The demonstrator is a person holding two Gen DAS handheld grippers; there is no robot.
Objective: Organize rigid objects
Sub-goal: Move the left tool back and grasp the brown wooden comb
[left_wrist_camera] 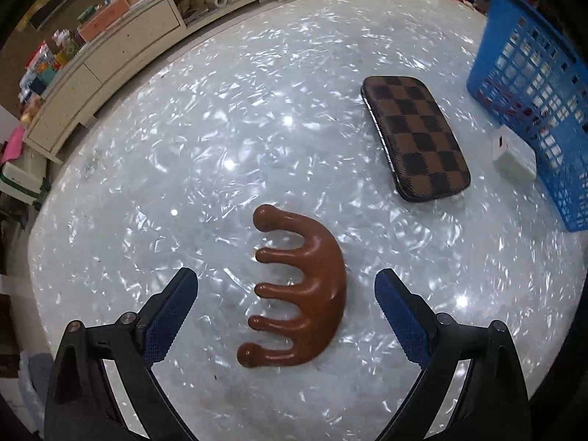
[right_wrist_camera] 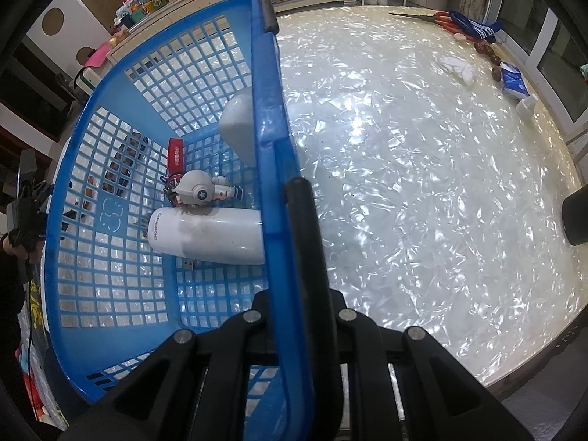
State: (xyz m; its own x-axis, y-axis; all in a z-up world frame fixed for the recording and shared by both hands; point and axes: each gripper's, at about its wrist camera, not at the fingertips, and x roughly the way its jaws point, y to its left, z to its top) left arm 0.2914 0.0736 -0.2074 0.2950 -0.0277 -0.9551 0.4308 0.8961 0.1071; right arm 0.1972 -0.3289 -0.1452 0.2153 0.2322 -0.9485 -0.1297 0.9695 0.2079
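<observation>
A brown wooden massager with several rounded prongs lies on the pearly white table. My left gripper hangs open just above it, one blue-padded finger on either side and neither touching. Further right lie a brown checkered case and a small white charger beside the blue basket. In the right wrist view my right gripper is shut on the basket's near rim. Inside the basket lie a white cylinder, an astronaut toy, a red item and a USB stick.
Red-handled scissors, a white cloth, a blue packet and dark round items lie along the table's far right edge. A cluttered cream cabinet stands beyond the table's left edge.
</observation>
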